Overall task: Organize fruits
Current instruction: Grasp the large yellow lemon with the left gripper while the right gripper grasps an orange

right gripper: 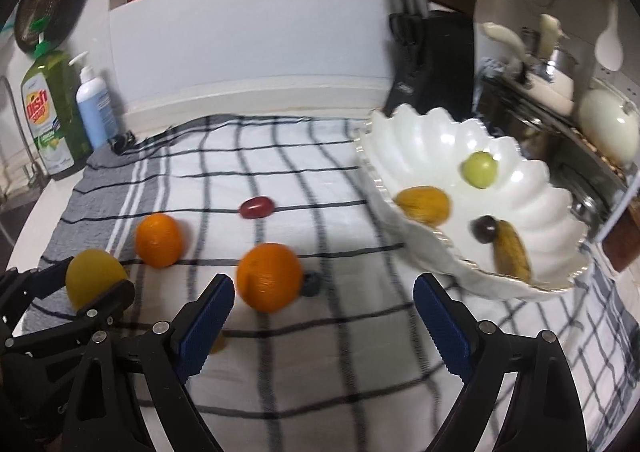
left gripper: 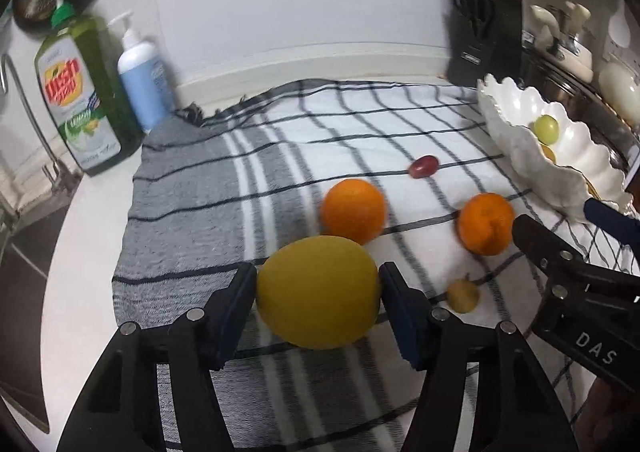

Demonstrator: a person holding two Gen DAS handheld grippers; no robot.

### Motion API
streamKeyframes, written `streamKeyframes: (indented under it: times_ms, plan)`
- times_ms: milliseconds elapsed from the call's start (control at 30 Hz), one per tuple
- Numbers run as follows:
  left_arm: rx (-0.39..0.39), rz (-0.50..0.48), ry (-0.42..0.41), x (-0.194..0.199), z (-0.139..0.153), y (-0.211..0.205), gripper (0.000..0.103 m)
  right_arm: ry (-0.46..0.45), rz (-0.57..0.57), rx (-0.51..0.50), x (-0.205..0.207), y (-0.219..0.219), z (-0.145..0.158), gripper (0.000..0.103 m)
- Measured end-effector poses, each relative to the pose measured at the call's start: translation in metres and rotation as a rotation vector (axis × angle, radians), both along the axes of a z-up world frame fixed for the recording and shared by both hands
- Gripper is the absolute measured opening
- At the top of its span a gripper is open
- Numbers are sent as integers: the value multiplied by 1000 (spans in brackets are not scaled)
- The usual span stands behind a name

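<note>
My left gripper clamps the big yellow lemon at the near left of the checked cloth. My right gripper gapes empty. Next: carry the lemon right to the scalloped white bowl, clearing its rim.

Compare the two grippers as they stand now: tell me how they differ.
The left gripper has its fingers against the sides of a yellow lemon; the right gripper holds nothing. The left one's fingers stand narrower, the right one's spread wide over the checked cloth. Both have blue pads and point down toward the fruit.
</note>
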State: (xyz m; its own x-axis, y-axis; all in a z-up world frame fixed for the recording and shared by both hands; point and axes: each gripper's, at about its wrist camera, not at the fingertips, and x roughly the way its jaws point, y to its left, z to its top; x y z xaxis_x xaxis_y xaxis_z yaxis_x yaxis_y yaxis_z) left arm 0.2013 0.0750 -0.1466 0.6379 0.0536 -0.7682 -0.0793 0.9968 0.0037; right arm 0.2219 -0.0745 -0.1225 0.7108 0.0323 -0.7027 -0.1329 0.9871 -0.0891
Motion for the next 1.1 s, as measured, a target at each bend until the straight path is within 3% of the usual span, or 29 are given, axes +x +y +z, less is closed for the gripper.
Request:
streamKeyframes:
  times_ms: [333, 733, 867, 1100]
  plan:
    - [6, 8, -19, -9, 2, 9, 61, 15, 57, -6, 7, 19, -7, 89]
    - [25, 47, -25, -11, 5, 24, 61, 108, 104, -23, 29, 38, -34, 62]
    - [25, 48, -22, -12, 5, 25, 61, 96, 97, -46, 28, 38, -34, 48]
    - [23, 41, -23, -13, 6, 20, 61, 102, 106, -27, 27, 33, -32, 47]
